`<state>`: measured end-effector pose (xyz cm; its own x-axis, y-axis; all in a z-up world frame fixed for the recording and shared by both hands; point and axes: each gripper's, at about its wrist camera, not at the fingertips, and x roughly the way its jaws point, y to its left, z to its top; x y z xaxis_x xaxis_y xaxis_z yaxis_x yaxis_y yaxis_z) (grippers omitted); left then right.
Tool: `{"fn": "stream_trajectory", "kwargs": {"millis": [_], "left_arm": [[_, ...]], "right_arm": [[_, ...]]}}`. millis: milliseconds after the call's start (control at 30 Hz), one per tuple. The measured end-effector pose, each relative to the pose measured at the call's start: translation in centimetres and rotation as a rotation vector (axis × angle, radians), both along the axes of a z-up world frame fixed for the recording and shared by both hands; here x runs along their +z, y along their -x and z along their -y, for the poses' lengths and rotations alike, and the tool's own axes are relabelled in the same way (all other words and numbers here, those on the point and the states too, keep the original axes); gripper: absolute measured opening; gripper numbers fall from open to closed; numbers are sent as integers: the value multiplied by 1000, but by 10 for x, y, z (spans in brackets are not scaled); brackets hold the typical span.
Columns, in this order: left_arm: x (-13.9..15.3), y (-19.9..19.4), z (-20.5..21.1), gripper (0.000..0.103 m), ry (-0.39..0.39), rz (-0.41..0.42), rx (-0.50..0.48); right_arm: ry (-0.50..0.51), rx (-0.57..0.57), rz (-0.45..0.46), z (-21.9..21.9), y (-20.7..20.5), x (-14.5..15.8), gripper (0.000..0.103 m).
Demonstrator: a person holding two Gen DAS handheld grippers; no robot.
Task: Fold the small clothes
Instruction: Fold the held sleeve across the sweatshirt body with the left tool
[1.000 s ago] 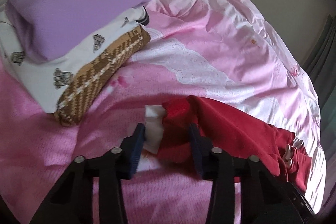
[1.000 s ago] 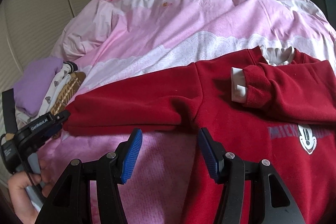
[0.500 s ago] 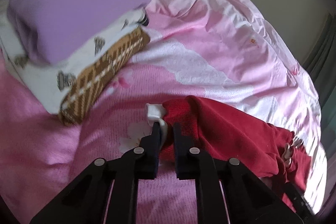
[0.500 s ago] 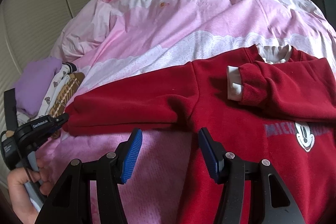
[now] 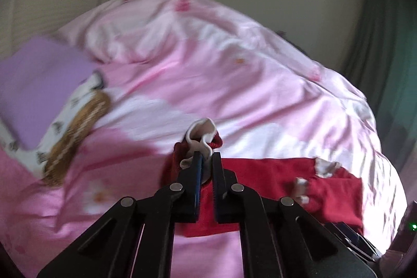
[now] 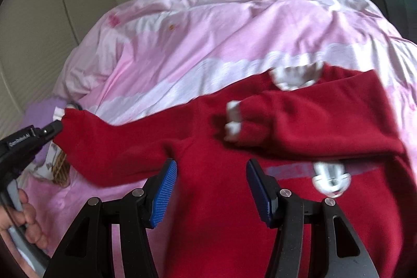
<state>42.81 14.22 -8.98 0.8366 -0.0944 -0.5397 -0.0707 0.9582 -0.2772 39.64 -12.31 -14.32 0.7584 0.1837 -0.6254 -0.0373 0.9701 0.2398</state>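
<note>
Your left gripper just clamped the white-trimmed cuff of the red fleece sweatshirt on the pink duvet and lifted it, so that sleeve's ready to fold across; right gripper hovers half open, empty.

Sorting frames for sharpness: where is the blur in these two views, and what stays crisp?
Left wrist view: bedding and folded pile smear with motion, while the left claw stays crisp. Right wrist view: the red sweatshirt blurs, its print ghosted; right claw sharp.
</note>
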Motion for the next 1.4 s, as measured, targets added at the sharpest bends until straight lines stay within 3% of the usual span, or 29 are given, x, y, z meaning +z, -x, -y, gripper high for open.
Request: {"fn": "stream_trajectory", "kwargs": {"millis": [300,567,933,1133,1333,1400], "left_arm": [[7,-26,135,5,-34,-5,-182],[-3,-33,229,5,-51,-25,-308],[15,-59,360,5,-61,5,-487],[-10,-61,414,5,-91,-42,-558],[-44,-60,425,5,-117,-113,-569],[-50,-57,426,11,-143,-119,-562]], "right_arm": [[-30,-126,31,103,5,20,57],[-68,-217,11,180,12,11,57],[-82,-311,7,261,25,4,57],[-81,-376,3,306,30,1,57],[-86,-373,-24,322,32,-14,57],[-98,-365,-33,323,31,-18,57]]}}
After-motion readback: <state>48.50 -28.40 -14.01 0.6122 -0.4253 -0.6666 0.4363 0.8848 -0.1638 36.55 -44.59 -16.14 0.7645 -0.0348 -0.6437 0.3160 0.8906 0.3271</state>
